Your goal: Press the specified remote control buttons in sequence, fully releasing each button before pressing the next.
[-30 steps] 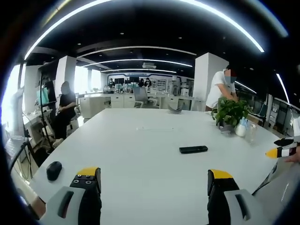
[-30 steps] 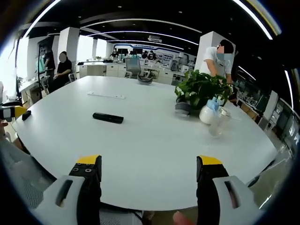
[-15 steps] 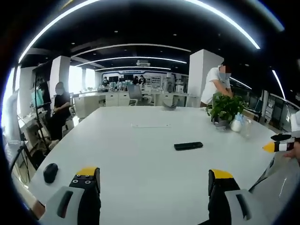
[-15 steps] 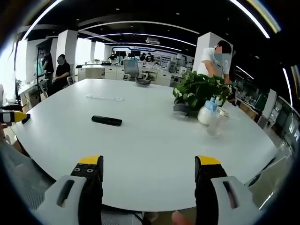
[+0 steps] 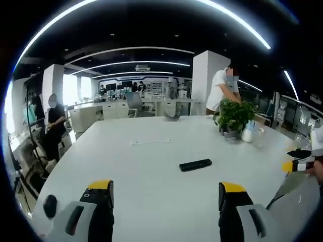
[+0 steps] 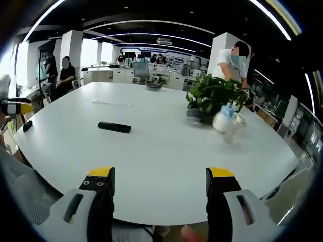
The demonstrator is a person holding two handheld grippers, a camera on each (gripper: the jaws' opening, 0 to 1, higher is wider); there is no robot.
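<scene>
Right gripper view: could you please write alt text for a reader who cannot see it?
A black remote lies untouched on a white table, far beyond the open right claw. A potted plant, a white bottle and a clear glass stand to the right; the left claw shows at the left edge.

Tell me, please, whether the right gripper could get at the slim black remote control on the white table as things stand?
Probably yes: bare white table lies between the right gripper, jaws open, and the slim black remote control; the potted plant stands aside.
</scene>
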